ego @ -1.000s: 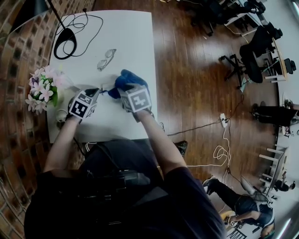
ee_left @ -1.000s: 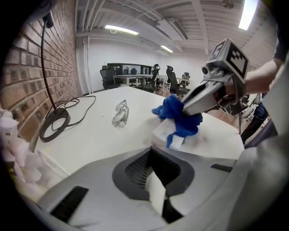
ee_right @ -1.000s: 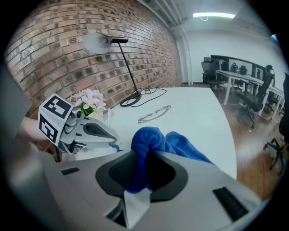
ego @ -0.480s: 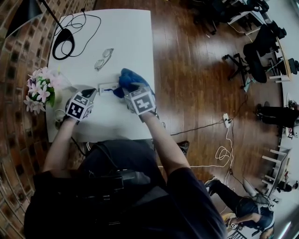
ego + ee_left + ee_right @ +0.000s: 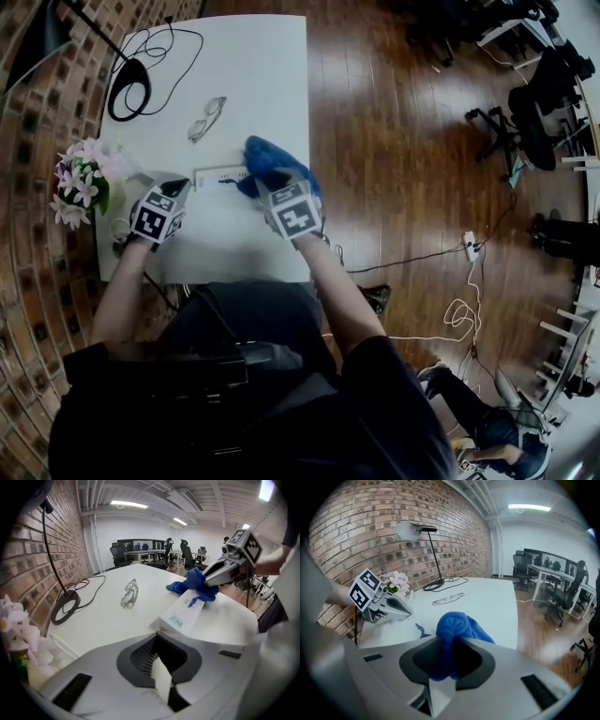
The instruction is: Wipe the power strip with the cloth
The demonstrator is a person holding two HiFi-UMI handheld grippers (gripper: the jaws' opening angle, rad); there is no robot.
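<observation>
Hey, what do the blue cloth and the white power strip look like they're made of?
The blue cloth looks like soft, matte microfibre or terry, going by its fuzzy nap and the rounded folds it bunches into. The power strip looks like hard moulded plastic, white and smooth, judging by its crisp straight edges.

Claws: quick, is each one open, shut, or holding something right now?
Left claw: shut, nothing seen gripped.
Right claw: shut on the blue cloth.

You have clear glasses [image 5: 207, 118] lying on the white table [image 5: 262, 61]; a desk lamp [image 5: 408, 530] stands by the brick wall [image 5: 356, 513]; pink flowers [image 5: 81, 178] are at your left.
</observation>
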